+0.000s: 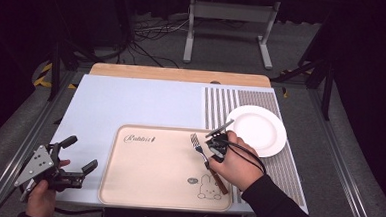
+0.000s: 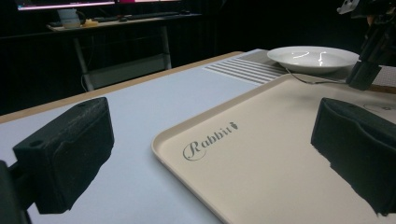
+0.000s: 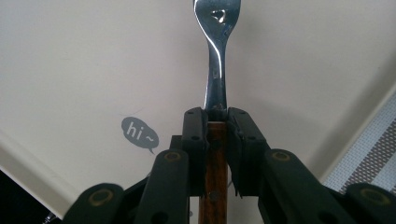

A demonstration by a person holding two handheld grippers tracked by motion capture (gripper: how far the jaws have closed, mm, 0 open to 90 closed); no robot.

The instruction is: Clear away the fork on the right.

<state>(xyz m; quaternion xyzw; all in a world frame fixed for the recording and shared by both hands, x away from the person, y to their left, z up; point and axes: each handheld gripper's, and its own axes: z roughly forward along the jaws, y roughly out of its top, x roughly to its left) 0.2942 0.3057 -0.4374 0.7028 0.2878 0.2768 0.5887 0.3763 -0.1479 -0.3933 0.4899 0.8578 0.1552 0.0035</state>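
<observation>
My R gripper (image 1: pixel 213 150) clamped on fork (image 1: pixel 197 143) at wood handle, tines poking fwd past jaws, fork over tray (image 1: pixel 142 186) nr right edge, L gripper (image 1: pixel 78 157) wide open, off tray's left side.

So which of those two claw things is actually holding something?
The right gripper: its fingers clamp the fork by its wooden handle. The left gripper gapes, holding nothing.

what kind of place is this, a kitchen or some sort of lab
Most likely a lab or recording room, not a kitchen: a dark room with loose cables on the floor, a monitor desk behind, and a tray and plate laid out on a framed table.
</observation>
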